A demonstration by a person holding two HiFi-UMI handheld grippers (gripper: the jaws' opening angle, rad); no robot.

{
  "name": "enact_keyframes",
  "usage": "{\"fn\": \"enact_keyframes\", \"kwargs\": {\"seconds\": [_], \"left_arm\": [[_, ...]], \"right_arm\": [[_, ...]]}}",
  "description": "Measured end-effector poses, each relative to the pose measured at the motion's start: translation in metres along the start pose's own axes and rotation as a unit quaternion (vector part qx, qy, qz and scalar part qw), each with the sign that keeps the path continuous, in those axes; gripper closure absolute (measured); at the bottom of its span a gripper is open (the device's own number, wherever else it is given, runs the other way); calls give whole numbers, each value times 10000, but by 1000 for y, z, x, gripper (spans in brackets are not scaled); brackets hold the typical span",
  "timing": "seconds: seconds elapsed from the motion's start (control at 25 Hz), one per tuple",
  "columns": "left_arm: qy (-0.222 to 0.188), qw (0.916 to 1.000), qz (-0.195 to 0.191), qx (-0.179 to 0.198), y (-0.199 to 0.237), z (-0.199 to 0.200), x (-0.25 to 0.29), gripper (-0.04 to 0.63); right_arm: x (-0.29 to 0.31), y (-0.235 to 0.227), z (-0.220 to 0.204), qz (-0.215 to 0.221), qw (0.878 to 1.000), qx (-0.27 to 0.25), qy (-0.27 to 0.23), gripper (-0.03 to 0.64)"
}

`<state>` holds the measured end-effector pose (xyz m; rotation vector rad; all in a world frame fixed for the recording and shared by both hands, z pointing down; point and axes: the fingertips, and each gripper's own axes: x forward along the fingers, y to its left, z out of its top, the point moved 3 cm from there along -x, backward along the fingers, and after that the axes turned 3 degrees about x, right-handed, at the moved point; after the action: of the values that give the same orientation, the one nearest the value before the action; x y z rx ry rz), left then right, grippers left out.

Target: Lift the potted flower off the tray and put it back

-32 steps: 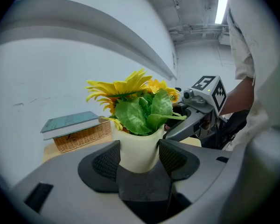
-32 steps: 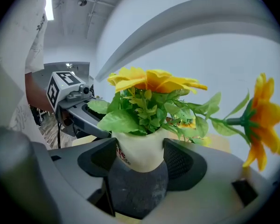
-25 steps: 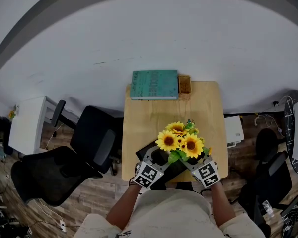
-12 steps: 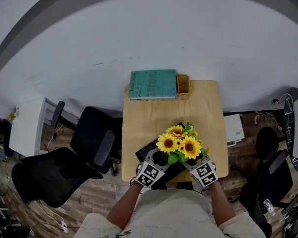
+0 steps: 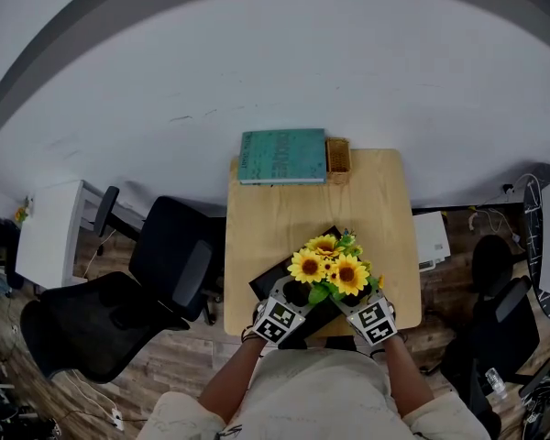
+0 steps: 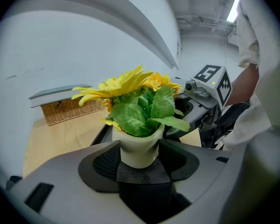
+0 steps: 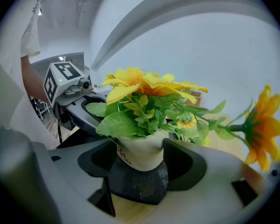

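Holding potted flower [image 5: 331, 269] over tray [image 5: 268, 284]
Clamped in left gripper [image 6: 139, 154] and right gripper [image 7: 141, 160]; seemingly lifted; setting down left.

A light wooden table [image 5: 284, 218] stands with its far edge against the white wall [image 5: 275, 71]. At that far edge lies a teal book [image 5: 282, 156], flat, and just to its right a small wicker basket [image 5: 338, 155], the two touching or very nearly so. Towards the near edge a black tray [image 5: 277, 273] sits at an angle to the table's sides, one corner pointing at the wall. The wood between the book and the tray is bare.
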<state>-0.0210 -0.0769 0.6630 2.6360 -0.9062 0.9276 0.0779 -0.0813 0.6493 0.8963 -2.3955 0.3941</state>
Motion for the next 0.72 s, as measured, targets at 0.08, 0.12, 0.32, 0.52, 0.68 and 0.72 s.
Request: {"fn": "enact_keyframes", "kwargs": {"seconds": [0.08, 0.12, 0.32, 0.52, 0.68, 0.72], "left_arm": [[32, 10000, -1, -2, 1, -1, 1, 333], [50, 10000, 1, -8, 1, -3, 2, 333], [85, 9999, 59, -6, 4, -5, 5, 333], [115, 9999, 40, 118, 5, -3, 9, 333], [75, 9999, 58, 100, 5, -3, 9, 333], [75, 9999, 56, 98, 5, -4, 9, 333]], "right_arm": [[2, 1, -1, -25, 10000, -31, 28, 290], [3, 1, -2, -28, 10000, -41, 37, 290], [8, -2, -4, 19, 10000, -14, 63, 290], [10, -7, -8, -5, 10000, 73, 65, 290], [11, -8, -8, -10, 9999, 103, -4, 288], [11, -8, -9, -10, 9999, 111, -8, 288]]}}
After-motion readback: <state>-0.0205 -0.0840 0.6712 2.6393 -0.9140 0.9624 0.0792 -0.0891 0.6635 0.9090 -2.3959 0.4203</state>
